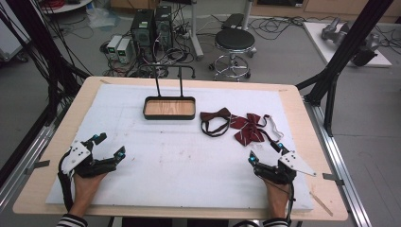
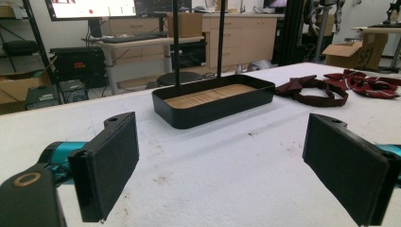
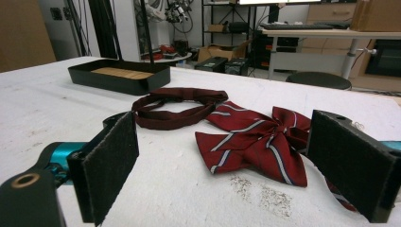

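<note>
A black tray (image 1: 169, 115) with a wooden floor and two upright black rods stands at the back middle of the white mat. To its right lie a plain dark-maroon bow tie (image 1: 215, 121) and a red striped bow tie (image 1: 248, 128) with a white strap. My left gripper (image 1: 110, 145) rests open near the front left, its jaws pointing at the tray (image 2: 213, 101). My right gripper (image 1: 266, 152) rests open at the front right, just short of the striped bow tie (image 3: 257, 139), with the maroon one (image 3: 177, 111) beyond it. Nothing sits between either pair of jaws.
The white mat (image 1: 179, 161) covers a wooden table (image 1: 302, 113). Black frame posts (image 1: 347, 45) rise at the back right and left. A stool (image 1: 234, 45) and computer cases (image 1: 151, 28) stand on the floor behind the table.
</note>
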